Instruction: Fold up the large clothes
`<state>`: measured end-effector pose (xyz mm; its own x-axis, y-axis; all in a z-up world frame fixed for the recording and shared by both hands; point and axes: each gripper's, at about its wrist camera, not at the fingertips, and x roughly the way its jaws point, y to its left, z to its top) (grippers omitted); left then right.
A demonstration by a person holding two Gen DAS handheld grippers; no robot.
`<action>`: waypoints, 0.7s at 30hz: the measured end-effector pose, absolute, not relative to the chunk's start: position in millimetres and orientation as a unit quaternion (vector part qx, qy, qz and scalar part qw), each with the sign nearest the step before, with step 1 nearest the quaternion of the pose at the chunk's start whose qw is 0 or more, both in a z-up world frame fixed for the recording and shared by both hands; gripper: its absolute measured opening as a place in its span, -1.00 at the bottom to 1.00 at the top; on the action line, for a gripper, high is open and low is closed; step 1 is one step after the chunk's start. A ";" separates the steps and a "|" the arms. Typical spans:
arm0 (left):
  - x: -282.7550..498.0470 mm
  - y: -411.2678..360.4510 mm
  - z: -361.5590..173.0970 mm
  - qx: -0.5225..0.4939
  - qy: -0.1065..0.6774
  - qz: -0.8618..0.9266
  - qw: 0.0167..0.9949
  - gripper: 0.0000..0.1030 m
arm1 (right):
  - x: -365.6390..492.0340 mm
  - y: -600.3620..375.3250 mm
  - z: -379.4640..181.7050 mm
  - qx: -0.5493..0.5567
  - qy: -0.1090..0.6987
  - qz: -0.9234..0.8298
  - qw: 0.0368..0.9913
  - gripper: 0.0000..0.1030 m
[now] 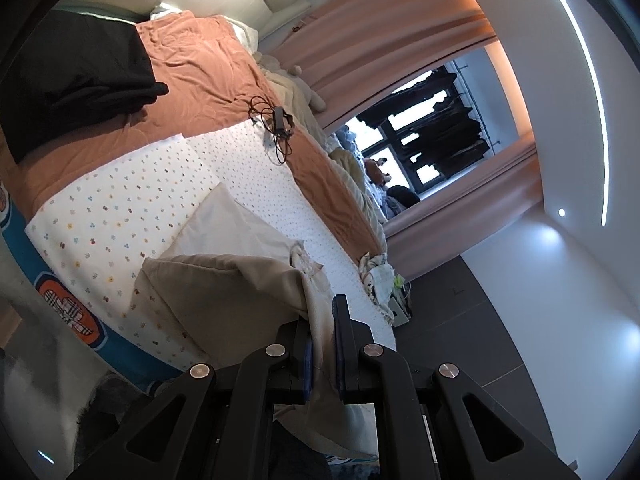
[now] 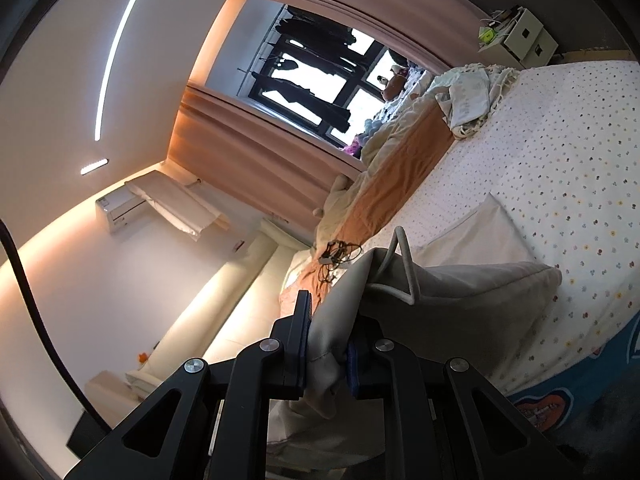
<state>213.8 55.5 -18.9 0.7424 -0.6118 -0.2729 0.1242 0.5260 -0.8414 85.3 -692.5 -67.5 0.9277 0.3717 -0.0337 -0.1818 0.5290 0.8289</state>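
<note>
Fingers of the left gripper (image 1: pixel 322 354) at the bottom middle of its view pinch a fold of the beige garment (image 1: pixel 224 280). The right gripper (image 2: pixel 328 350) clamps the same beige garment (image 2: pixel 452 300) at the bottom of its view. The cloth hangs over the dotted white sheet (image 1: pixel 100 216) on the bed. Farther off lie a black cable (image 1: pixel 276 124), an orange blanket (image 1: pixel 200 68) and a dark folded cloth (image 1: pixel 76 80). Pink curtains (image 1: pixel 400 40) frame the window (image 1: pixel 420 140).

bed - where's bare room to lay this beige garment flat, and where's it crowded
Free: the dotted sheet between the beige garment and the crumpled cloth pile. Crowded: the black clothes and the cable tangle on the orange blanket.
</note>
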 end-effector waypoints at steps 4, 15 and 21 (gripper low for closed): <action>241.1 52.0 -7.2 -0.416 0.281 -0.226 0.835 -0.84 | 103.7 -694.9 -54.8 0.442 0.099 0.153 0.878 -0.69; 345.8 25.2 26.0 -0.361 0.279 -0.234 0.859 -0.83 | 195.1 -705.1 -12.5 0.399 0.098 0.125 0.903 -0.69; 402.6 11.5 17.3 -0.345 0.295 -0.228 0.861 -0.83 | 244.3 -712.3 -14.0 0.387 0.115 0.104 0.909 -0.69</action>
